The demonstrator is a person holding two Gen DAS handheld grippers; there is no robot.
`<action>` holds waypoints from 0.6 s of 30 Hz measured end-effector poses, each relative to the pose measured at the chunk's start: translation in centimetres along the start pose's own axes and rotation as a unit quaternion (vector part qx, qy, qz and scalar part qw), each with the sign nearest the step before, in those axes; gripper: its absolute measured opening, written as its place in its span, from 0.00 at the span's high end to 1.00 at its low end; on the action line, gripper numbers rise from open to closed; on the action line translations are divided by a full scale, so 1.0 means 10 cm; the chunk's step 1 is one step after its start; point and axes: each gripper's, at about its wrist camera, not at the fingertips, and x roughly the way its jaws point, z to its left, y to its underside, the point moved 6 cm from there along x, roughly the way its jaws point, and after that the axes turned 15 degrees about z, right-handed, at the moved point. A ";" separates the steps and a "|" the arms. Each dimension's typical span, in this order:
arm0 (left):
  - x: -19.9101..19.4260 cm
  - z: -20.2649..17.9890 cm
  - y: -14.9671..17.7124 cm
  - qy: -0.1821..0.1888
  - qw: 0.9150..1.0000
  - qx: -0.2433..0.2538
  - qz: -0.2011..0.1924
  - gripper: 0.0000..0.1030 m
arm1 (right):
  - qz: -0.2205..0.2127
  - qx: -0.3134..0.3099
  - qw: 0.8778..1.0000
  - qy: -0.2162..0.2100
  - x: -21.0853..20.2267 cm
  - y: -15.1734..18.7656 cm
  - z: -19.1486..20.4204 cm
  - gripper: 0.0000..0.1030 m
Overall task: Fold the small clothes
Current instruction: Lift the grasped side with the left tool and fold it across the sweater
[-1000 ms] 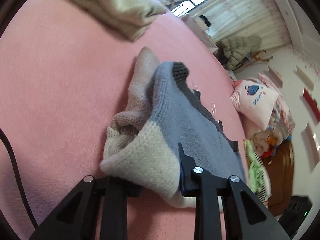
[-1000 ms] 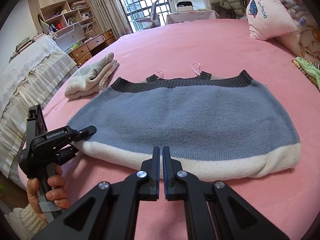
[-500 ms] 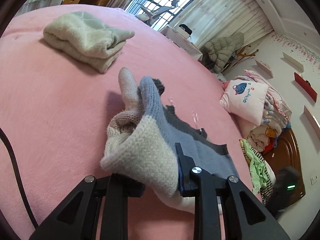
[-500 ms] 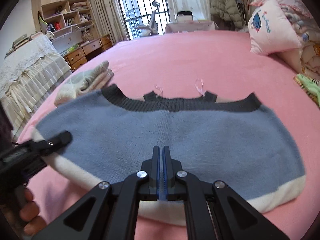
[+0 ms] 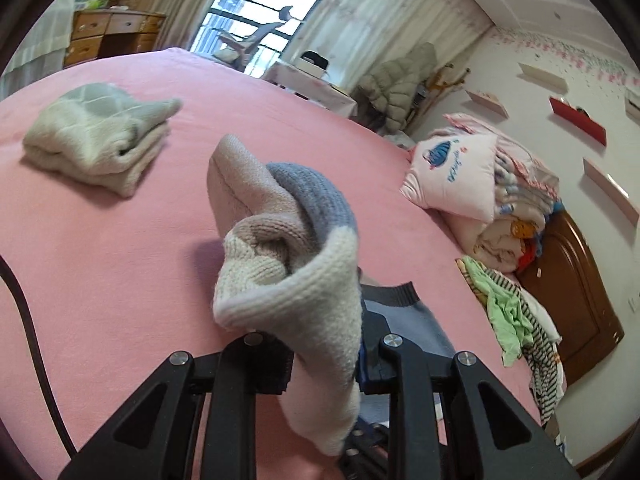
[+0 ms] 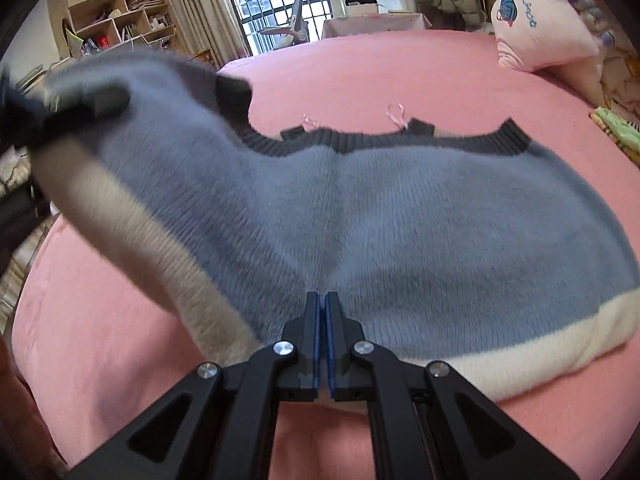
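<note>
On the pink bed (image 6: 400,68) lies a blue knit sweater (image 6: 420,220) with a dark ribbed top band and a cream hem, its right part flat on the cover. Its left end is raised off the bed, pinched in the left gripper (image 5: 324,364), whose jaws are clamped on the bunched cream hem; the fabric hangs down between and in front of the fingers. From the right wrist view that raised end is blurred, with the left gripper (image 6: 80,106) dark against it. The right gripper (image 6: 322,300) has its jaws nearly together with only a thin gap, tips over the sweater's near edge at the middle; whether they grip fabric cannot be told. A folded pale green garment (image 5: 96,136) sits near the bed's far left edge, well apart from the sweater.
</note>
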 end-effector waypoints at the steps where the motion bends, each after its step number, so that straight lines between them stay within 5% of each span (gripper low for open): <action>1: 0.01 -0.08 0.01 -0.003 1.000 0.011 -0.001 0.79 | 0.002 0.005 1.000 -0.007 0.00 0.00 -0.02 0.98; 8: 0.07 -0.66 0.03 0.002 0.998 0.066 0.000 0.79 | -0.008 0.042 0.997 -0.060 -0.25 0.09 -0.27 0.98; 18: 0.75 -1.70 0.35 0.033 0.987 0.141 0.065 0.79 | -0.049 0.129 0.990 -0.016 -0.77 0.28 -1.23 0.98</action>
